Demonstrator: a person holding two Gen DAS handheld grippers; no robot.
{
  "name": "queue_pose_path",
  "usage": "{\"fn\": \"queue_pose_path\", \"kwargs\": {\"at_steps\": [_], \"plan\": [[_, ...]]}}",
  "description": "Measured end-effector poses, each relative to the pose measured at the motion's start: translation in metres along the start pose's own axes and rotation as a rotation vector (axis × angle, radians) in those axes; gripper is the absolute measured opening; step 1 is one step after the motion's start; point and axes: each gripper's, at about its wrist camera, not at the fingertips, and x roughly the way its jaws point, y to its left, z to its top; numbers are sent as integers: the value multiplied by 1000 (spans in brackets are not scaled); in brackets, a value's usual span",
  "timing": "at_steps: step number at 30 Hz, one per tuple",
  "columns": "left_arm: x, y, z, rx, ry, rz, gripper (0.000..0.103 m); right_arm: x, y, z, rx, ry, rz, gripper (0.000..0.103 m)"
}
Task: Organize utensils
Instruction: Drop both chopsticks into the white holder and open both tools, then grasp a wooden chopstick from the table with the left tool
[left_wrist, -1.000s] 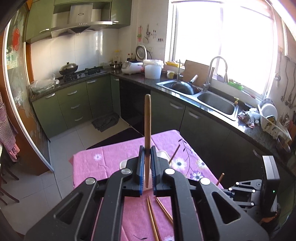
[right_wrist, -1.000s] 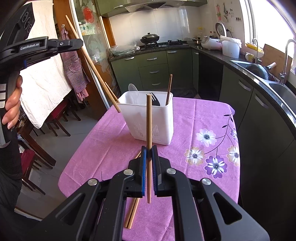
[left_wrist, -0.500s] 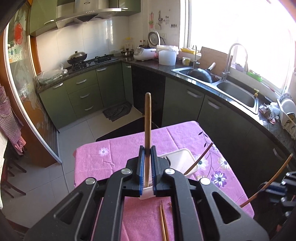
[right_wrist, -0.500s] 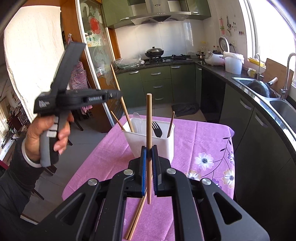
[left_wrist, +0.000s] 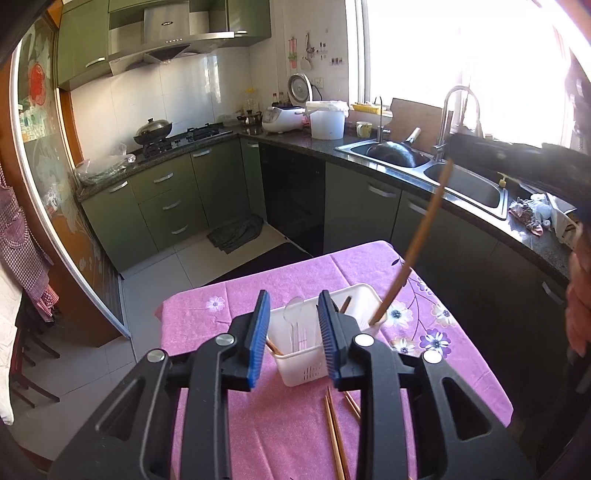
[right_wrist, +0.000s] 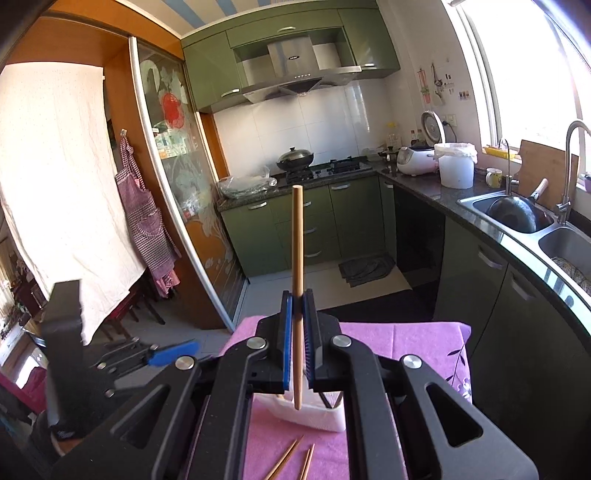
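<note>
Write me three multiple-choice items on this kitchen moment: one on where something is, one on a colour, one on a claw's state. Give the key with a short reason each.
1. Where do the loose chopsticks lie?
A. On the tablecloth, in front of the white utensil basket
B. In the sink
C. On the stove

2. What colour is the tablecloth?
A. Green
B. Purple-pink with flowers
C. Plain white

3. What is the state of the left claw?
A. Shut on a spoon
B. Shut on a chopstick
C. Open, holding nothing

Key:
1 A: the left wrist view shows them flat on the cloth just on the near side of the white utensil basket.
2 B: the cloth is purple-pink with printed flowers.
3 C: its blue pads stand wide apart with only the basket seen between them, while the right claw grips an upright chopstick.
</note>
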Motion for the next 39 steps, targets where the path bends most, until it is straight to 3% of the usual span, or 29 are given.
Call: {"fn": "queue_pose_path", "kwargs": {"at_steps": [5,12,17,22,28,34,39], "plan": [[-14,0,-30,13,59,-46,29,47,0,-8,-23,72,-48,7],[5,8,-71,-12,223,-118,30,88,-7,-36,-32,165,-76,8],[21,7,-90,-16,290,-120,30,82,-3,-45,-44,171,-56,15],[44,-3,-107,-9,382,-143,30,37,-1,-57,-45,138,-7,15],[85,-14,-142,-44,537,-185,30,7,-17,-124,-52,249,9,26],[122,-28,-163,-41,646,-175,30,36,-61,-205,21,434,-50,26],[150,-30,-171,-57,697,-146,28,48,-85,-235,76,491,-44,26]]}}
